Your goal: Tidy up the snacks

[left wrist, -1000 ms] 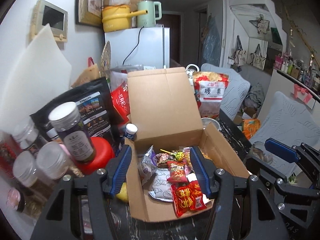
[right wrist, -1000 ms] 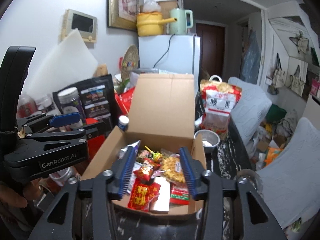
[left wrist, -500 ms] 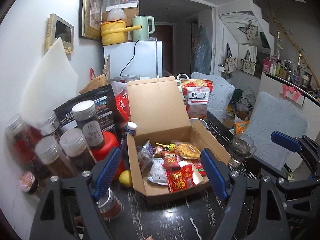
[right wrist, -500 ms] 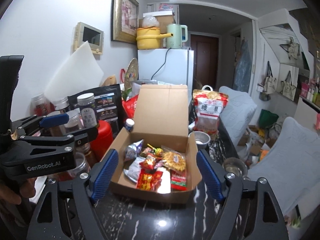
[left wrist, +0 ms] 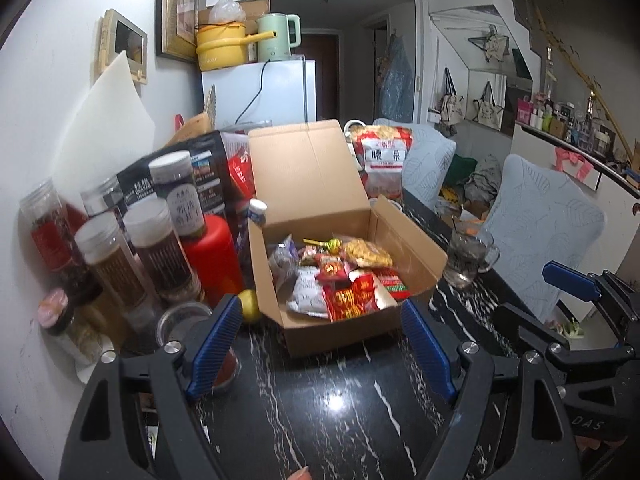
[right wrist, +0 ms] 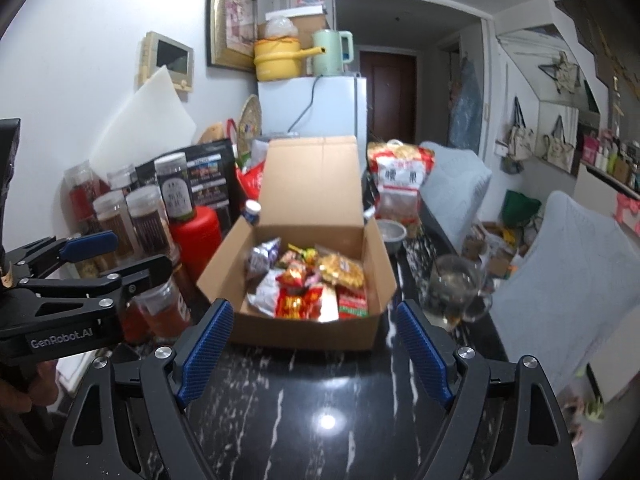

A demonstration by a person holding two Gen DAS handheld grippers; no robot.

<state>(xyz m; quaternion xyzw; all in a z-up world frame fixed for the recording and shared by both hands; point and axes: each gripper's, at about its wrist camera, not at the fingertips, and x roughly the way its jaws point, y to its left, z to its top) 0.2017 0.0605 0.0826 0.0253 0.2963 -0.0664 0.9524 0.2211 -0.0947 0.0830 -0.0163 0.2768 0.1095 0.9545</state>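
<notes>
An open cardboard box (left wrist: 340, 334) stands on the black marbled table (left wrist: 320, 408), its lid upright, with several snack packets (left wrist: 348, 296) inside. My left gripper (left wrist: 320, 304) is open just short of the box's front wall, and nothing is between its blue pads. In the right wrist view the same box (right wrist: 304, 334) and snacks (right wrist: 300, 304) lie straight ahead. My right gripper (right wrist: 313, 307) is there with its jaws opening, also holding nothing. Each gripper shows at the edge of the other's view.
Several lidded jars (left wrist: 156, 248) and a red canister (left wrist: 208, 252) crowd the left by the wall, with a lemon (left wrist: 250, 304) by the box. A glass mug (left wrist: 468, 258) stands right of the box, a metal bowl (right wrist: 390, 232) and a big snack bag (left wrist: 384, 160) behind.
Both grippers have drawn back from over the box and their jaws have spread wider. The box now sits ahead of the fingertips instead of between them.
</notes>
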